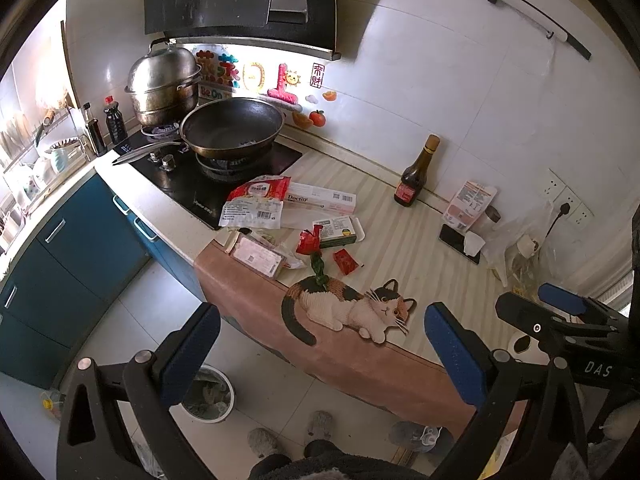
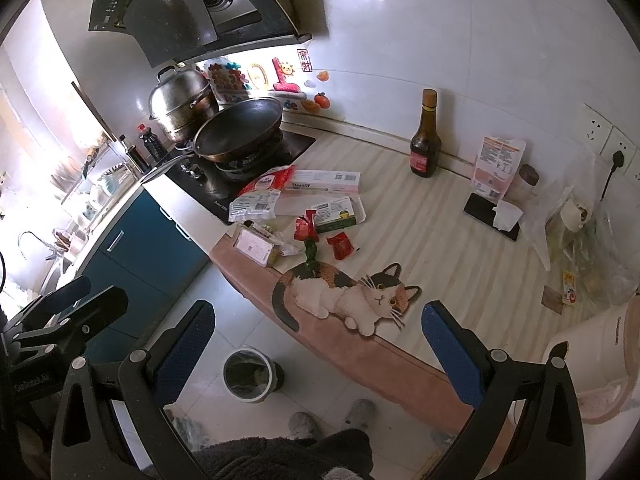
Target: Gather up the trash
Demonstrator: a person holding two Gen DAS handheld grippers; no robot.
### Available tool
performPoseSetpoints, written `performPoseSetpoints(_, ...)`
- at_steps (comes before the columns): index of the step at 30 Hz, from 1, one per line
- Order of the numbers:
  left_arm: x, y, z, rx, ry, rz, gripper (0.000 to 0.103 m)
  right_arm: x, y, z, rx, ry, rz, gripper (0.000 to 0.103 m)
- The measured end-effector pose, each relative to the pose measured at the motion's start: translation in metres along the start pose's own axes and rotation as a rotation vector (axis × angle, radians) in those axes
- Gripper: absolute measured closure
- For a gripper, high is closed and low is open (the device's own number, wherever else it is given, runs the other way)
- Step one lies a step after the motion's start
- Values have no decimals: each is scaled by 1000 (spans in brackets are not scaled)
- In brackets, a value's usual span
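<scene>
Trash lies on the counter by the stove: a red and white food bag [image 1: 256, 202] [image 2: 260, 196], a pink Doctor box [image 1: 322, 199] [image 2: 324, 186], a green box [image 1: 338, 232] [image 2: 335, 215], a crumpled red and green wrapper [image 1: 314, 254] [image 2: 308, 240], a small red sachet [image 1: 345, 261] [image 2: 340, 246] and a flat pink packet [image 1: 256, 255] [image 2: 255, 245]. A bin [image 1: 208, 396] [image 2: 250, 374] stands on the floor below. My left gripper [image 1: 320, 350] and right gripper [image 2: 318, 346] are open and empty, held back over the counter's front edge.
A wok [image 1: 232, 126] and steamer pot [image 1: 164, 84] sit on the stove. A dark bottle [image 1: 414, 174] [image 2: 426, 140], a phone [image 2: 490, 216], plastic bags [image 2: 576, 232] and a white appliance [image 2: 592, 364] stand to the right. A cat-print mat [image 2: 348, 296] covers the counter.
</scene>
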State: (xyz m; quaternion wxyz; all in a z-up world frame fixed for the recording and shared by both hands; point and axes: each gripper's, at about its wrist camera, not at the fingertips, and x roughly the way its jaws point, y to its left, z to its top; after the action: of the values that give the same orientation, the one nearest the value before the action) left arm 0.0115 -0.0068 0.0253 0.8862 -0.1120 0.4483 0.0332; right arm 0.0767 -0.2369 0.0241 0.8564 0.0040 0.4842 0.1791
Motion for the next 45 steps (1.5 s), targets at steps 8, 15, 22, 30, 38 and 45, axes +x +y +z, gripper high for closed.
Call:
performPoseSetpoints(8, 0, -1, -1, 0, -3, 0, 0, -2, 13, -6, -7, 0, 14, 0)
performPoseSetpoints(15, -1, 1, -1, 0, -4, 0, 0, -2, 12, -4, -7, 0, 18, 0)
performPoseSetpoints(22, -1, 1, 0, 1, -5, 0, 0, -3, 12, -3, -4, -1, 20, 0)
performPoseSetpoints(30, -4, 3, 0, -1, -5, -6, 0, -3, 13, -3, -3, -1, 21, 0)
performPoseSetpoints(38, -5, 3, 4, 4, -6, -5, 0, -3, 12, -4, 1, -3, 20, 0)
performPoseSetpoints(45, 15, 24, 4, 36, -49, 219, 0, 14, 17, 2, 60, -13, -32, 0)
